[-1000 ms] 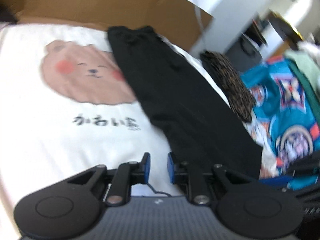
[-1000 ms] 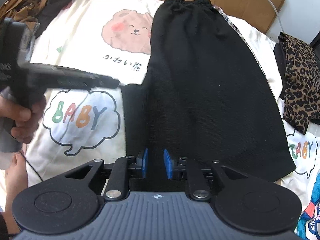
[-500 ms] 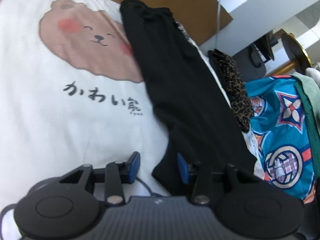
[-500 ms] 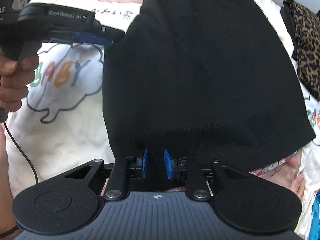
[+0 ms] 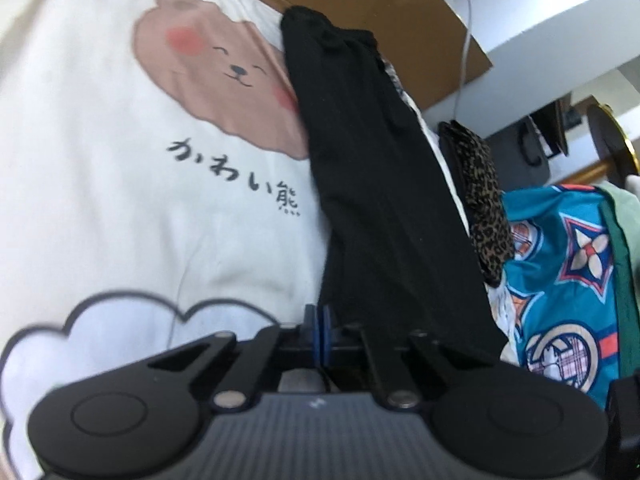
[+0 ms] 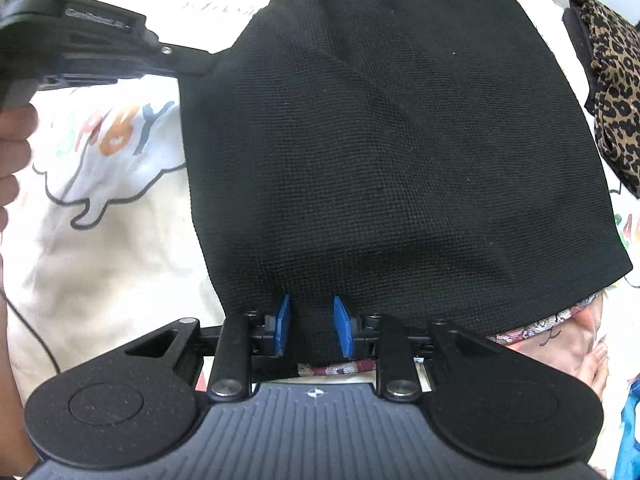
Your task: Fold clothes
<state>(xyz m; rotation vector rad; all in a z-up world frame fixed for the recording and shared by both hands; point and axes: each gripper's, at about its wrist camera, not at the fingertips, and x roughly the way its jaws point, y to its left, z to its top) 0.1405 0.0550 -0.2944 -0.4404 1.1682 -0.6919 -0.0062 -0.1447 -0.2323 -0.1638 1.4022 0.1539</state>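
A black knit garment (image 6: 400,140) lies on a cream printed blanket (image 6: 100,260), with its elastic waistband at the far end (image 5: 328,40). My right gripper (image 6: 311,326) is at the near hem, its blue pads (image 6: 282,328) shut on a bunch of the black cloth. In the right wrist view my left gripper (image 6: 200,62) comes in from the upper left and meets the garment's left corner. In its own view the left gripper (image 5: 321,326) has its pads pressed together at the garment's edge (image 5: 380,220), shut on the cloth.
A leopard-print cloth (image 6: 616,92) lies right of the garment and a teal patterned cloth (image 5: 560,280) beyond it. Cardboard (image 5: 380,4) borders the far side. A hand (image 6: 12,152) holds the left gripper. A bare foot (image 6: 592,364) is at the lower right.
The left gripper opened beside the garment's left edge, then shut on it. The near hem has come up closer to the right camera.
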